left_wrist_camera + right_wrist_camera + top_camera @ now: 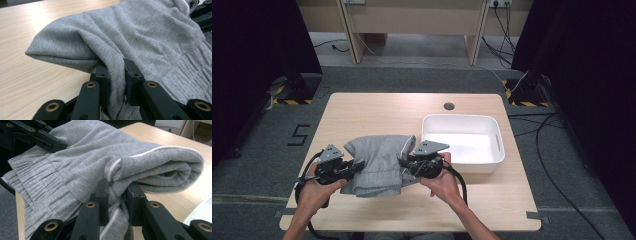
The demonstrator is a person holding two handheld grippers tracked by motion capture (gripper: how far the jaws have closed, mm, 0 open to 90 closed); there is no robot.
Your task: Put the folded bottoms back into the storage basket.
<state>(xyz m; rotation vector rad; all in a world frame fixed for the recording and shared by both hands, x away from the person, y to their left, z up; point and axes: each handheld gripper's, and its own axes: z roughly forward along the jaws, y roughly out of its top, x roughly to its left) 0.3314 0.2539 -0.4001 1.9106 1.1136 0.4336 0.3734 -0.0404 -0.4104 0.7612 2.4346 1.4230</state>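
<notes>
A folded grey knit garment (379,162) with a ribbed hem and white piping lies on the wooden table (377,112), left of the tub. My left gripper (357,165) is shut on the garment's left side; in the left gripper view the fabric (140,40) is pinched between the two black jaws, at my left gripper (116,75). My right gripper (404,162) is shut on the right side; in the right gripper view bunched cloth (100,162) and white trim sit between its jaws, at my right gripper (117,195). A hand holds each gripper.
A white rectangular plastic tub (462,142) stands empty on the table just right of the garment. A round cable hole (449,106) sits near the table's far edge. Dark curtains and floor cables flank the table.
</notes>
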